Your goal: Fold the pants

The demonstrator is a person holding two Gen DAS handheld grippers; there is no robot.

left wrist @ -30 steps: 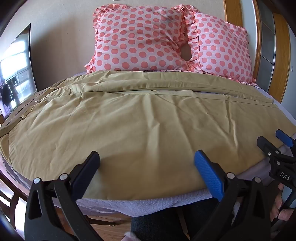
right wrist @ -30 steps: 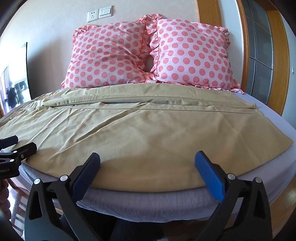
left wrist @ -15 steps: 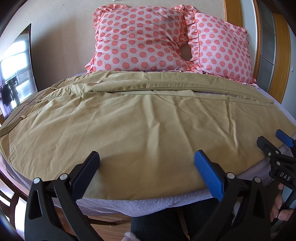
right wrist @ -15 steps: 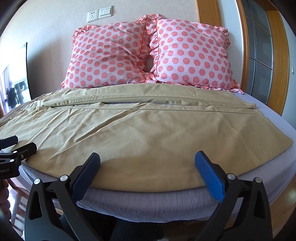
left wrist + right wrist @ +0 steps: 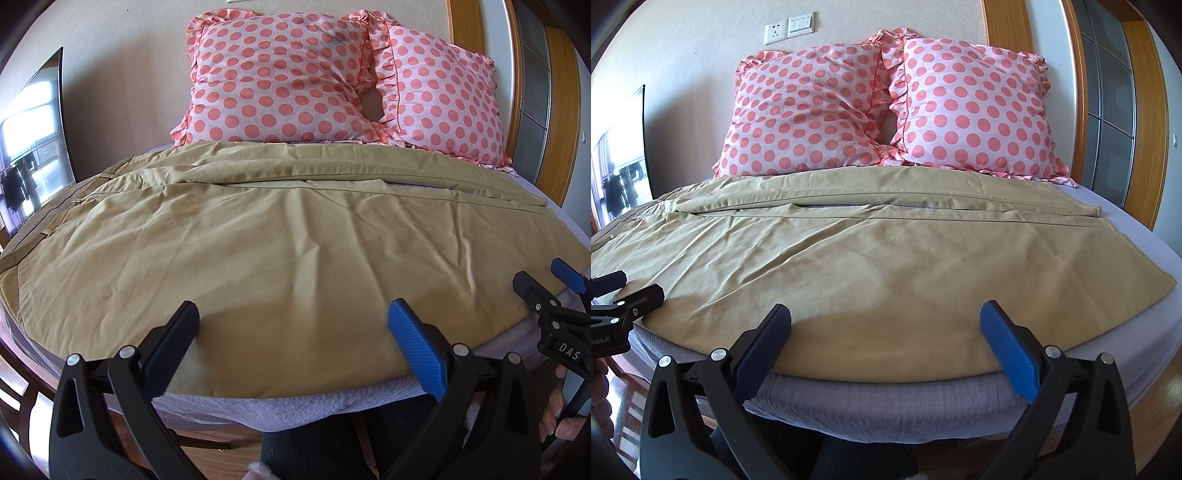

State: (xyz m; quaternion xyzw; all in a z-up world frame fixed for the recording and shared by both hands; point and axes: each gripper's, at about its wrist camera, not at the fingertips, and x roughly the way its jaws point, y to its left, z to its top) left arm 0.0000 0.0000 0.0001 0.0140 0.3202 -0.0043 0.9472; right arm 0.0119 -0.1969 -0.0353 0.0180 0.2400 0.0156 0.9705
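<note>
**Khaki pants flat on bed, both grippers wide**

Left gripper (image 5: 291,332): jaws spread, empty, above near hem. Pants (image 5: 280,243) lie spread across the bed (image 5: 886,402), waistband leftward. Right gripper (image 5: 884,332): spread, empty. Two polka-dot pillows (image 5: 886,110) behind.

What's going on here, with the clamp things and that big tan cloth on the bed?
A person is holding a two-finger gripper in each hand and is about to fold a pair of tan pants spread flat across the bed. Both the left gripper and the right gripper hang open over the near edge of the fabric, gripping nothing. No fold has been made yet: the two legs lie side by side, waistband off to the left. Two pink polka-dot pillows lean against the wall behind.
</note>
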